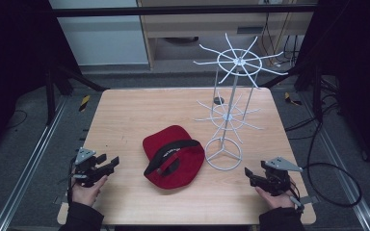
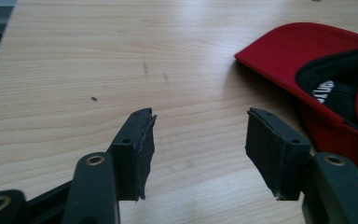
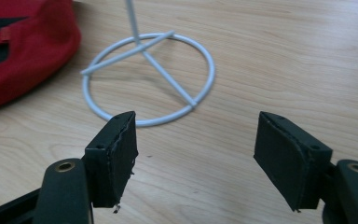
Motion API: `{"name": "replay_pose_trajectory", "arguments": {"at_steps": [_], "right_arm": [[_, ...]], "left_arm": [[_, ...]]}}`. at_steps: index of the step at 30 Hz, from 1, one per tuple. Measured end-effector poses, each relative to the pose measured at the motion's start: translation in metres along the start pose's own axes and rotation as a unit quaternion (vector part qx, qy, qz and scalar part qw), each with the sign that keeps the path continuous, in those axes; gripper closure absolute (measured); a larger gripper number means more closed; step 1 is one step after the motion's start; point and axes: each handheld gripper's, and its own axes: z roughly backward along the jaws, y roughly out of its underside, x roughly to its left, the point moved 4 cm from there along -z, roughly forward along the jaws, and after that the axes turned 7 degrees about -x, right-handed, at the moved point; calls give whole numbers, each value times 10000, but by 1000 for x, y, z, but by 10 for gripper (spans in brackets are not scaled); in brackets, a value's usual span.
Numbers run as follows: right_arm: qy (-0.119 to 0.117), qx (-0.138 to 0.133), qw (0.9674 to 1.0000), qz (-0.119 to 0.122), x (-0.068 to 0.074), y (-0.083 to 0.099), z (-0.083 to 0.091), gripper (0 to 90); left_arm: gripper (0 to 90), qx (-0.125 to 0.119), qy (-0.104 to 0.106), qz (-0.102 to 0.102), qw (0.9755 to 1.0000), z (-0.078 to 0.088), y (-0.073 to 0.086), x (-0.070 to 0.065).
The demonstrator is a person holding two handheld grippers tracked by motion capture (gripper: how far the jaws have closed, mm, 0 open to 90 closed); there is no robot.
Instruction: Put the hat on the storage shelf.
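High view: red cap (image 1: pixel 172 156) lying upside down near the middle of a wooden table (image 1: pixel 125 115), black lining and strap facing up, brim toward the far left. Just beside it on the right, white wire rack (image 1: pixel 226 103), standing upright on a ring base with three spokes, two tiers of bare radiating arms above. Small dark round object (image 1: pixel 218 100) on the tabletop behind the rack's pole. Left gripper (image 1: pixel 107 162) held low at the near left edge, jaws parted and empty, aimed toward the cap, bare wood between them. Right gripper (image 1: pixel 248 175) held low at the near right edge, jaws spread wide and empty, pointed toward the rack's base. Black cable (image 1: pixel 332 185) looping off the right side onto the floor. Beyond the table, black frame bars, a pale cabinet and loose wiring.

Left gripper view: left gripper (image 2: pixel 198 140) with both black pads clear of everything, cap's red brim (image 2: pixel 307 60) ahead and to the right, well apart from the jaws, a few dark specks on the wood.

Right gripper view: right gripper (image 3: pixel 196 154) wide open over bare wood, ring base (image 3: pixel 149 77) of the rack near ahead, the cap's red crown (image 3: pixel 23 51) at the left edge, close beside the ring; whether touching it cannot be told. Nothing lying between either gripper and the cap on the left side; rack base standing between right gripper and cap.
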Motion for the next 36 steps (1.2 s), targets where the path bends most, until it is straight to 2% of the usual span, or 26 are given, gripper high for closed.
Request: {"name": "replay_pose_trajectory", "arguments": {"at_steps": [3, 7, 12, 14, 15, 16, 18, 21, 26, 31, 36], "right_arm": [[-119, -88, 9999, -4, 8, -4, 1, 283], [-320, -201, 9993, -63, 20, -8, 0, 304], [-489, -218, 9985, 127, 37, -10, -5, 367], [-633, -235, 9976, 171, 45, -12, -8, 386], [-633, -235, 9976, 171, 45, -12, -8, 386], [-758, -215, 9967, 182, 53, -14, -12, 405], [-830, -183, 9962, 201, 59, -16, -16, 417], [-880, -202, 9956, 268, 66, -17, -19, 440], [-926, -137, 9951, 308, 74, -18, -25, 454], [-990, -90, 9943, 387, 81, -19, -30, 462], [-1071, -21, 9931, 470, 91, -20, -39, 470]], "left_arm": [[460, 11, 181, 20, 9998, 1, -1, -11], [497, 91, 324, -35, 9994, 0, -1, -25], [550, 196, 515, -77, 9984, -3, -1, -41], [564, 226, 588, -72, 9980, -5, -1, -47], [571, 226, 588, -72, 9980, -5, -1, -47], [576, 285, 645, -54, 9975, -8, 0, -53], [582, 329, 686, -80, 9971, -11, 0, -59], [585, 409, 844, -64, 9956, -16, 0, -68], [592, 599, 954, -233, 9934, -24, 3, -81], [621, 768, 1015, -260, 9915, -31, 6, -87], [693, 1081, 1080, -239, 9880, -39, 11, -91]]}}
